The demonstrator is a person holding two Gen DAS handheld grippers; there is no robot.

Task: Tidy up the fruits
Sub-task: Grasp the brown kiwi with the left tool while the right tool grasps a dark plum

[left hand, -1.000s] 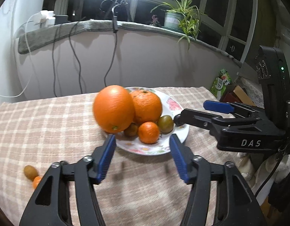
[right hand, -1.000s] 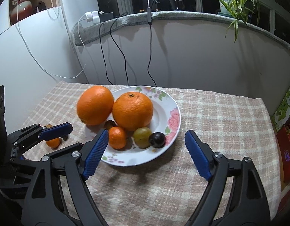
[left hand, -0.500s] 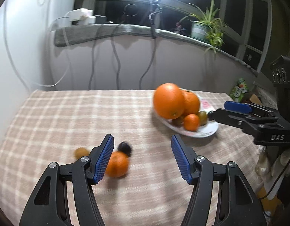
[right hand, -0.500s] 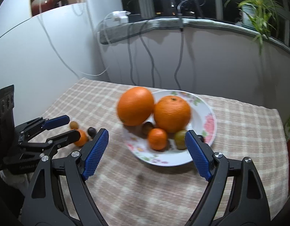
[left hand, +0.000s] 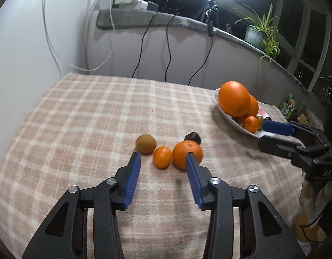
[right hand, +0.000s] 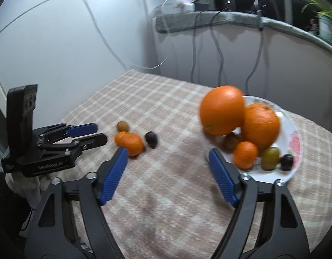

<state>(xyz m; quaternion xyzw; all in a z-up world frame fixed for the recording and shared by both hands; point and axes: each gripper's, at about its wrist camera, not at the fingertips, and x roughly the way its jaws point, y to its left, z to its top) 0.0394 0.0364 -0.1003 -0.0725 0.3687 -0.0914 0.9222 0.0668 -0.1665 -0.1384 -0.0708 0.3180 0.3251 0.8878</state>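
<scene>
Small mandarin on cloth, well left of plate, between big mandarin and kiwi. Left gripper swings from plate to it, jaws just closing, grasping nothing. Right gripper also narrowing, empty, beside plate. Pick-up next.

- Table stands against the wall; windowsill runs behind it, with a potted plant on its right part.
- Plate sits on the table's right side; 6 fruits in it: 2 large oranges at the back, 1 leaning over the left rim.
- In front of them in the plate: 4 smaller fruits in a row.
- Left of the plate, well apart, 4 loose fruits lie clustered on the cloth.
- Left gripper is just before this cluster; right gripper is before the gap between cluster and plate.
</scene>
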